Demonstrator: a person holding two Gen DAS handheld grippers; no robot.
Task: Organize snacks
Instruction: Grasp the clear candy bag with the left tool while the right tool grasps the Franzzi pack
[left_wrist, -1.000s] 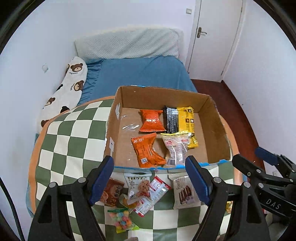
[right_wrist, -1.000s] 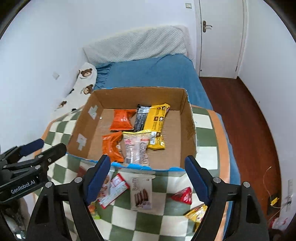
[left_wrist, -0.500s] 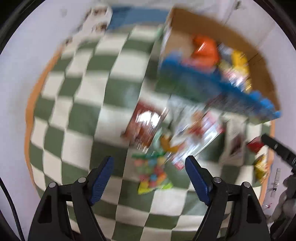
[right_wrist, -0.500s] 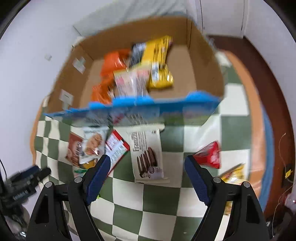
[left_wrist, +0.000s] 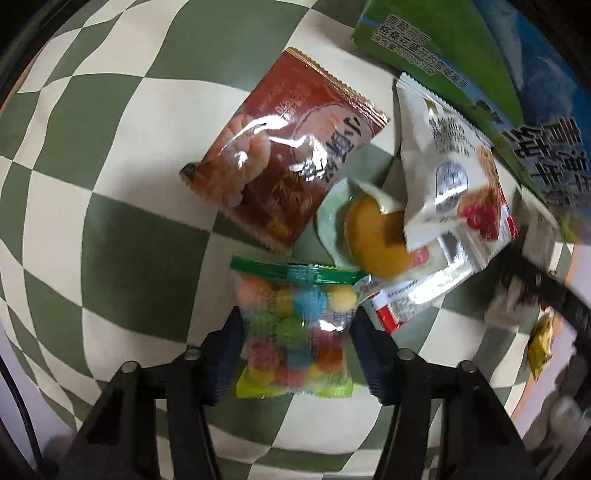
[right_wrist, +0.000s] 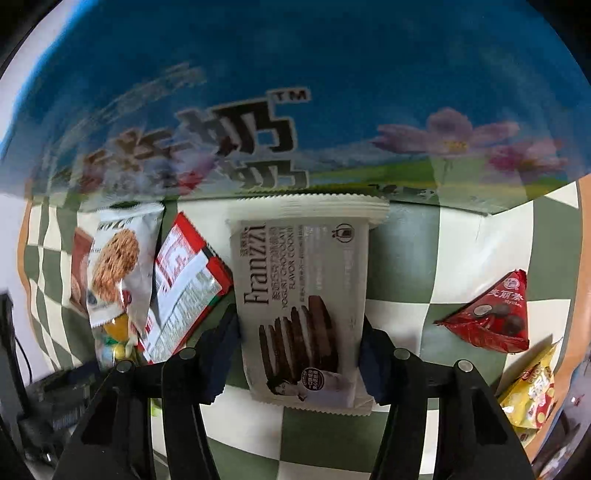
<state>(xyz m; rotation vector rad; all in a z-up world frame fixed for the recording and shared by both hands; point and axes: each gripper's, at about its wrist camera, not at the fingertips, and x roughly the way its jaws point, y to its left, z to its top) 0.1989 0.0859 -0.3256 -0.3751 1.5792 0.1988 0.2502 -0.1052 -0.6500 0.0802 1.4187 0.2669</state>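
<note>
A clear bag of coloured candy balls (left_wrist: 291, 354) lies on the green-and-white checked cloth (left_wrist: 110, 240). My left gripper (left_wrist: 295, 321) points down over it, jaws closing, with the blue pads against the bag's two side edges. In the right wrist view a white Franzzi chocolate cookie pack (right_wrist: 299, 266) lies flat just before the printed blue carton wall (right_wrist: 295, 92). My right gripper (right_wrist: 299, 325) straddles its lower half, jaws closing, pads touching both long edges.
Beside the candy lie a brown-red packet (left_wrist: 291, 147), a yellow cake in a pale wrapper (left_wrist: 373, 236) and a white cookie packet (left_wrist: 450, 166). Right of the cookie pack sit a red triangular pack (right_wrist: 491, 321) and a yellow packet (right_wrist: 532, 395); a red-white packet (right_wrist: 184, 284) lies left.
Both grippers have dropped from above the carton down to the cloth. Each has narrowed its jaws from wide open onto a packet: left around the candy bag, right around the cookie pack.
</note>
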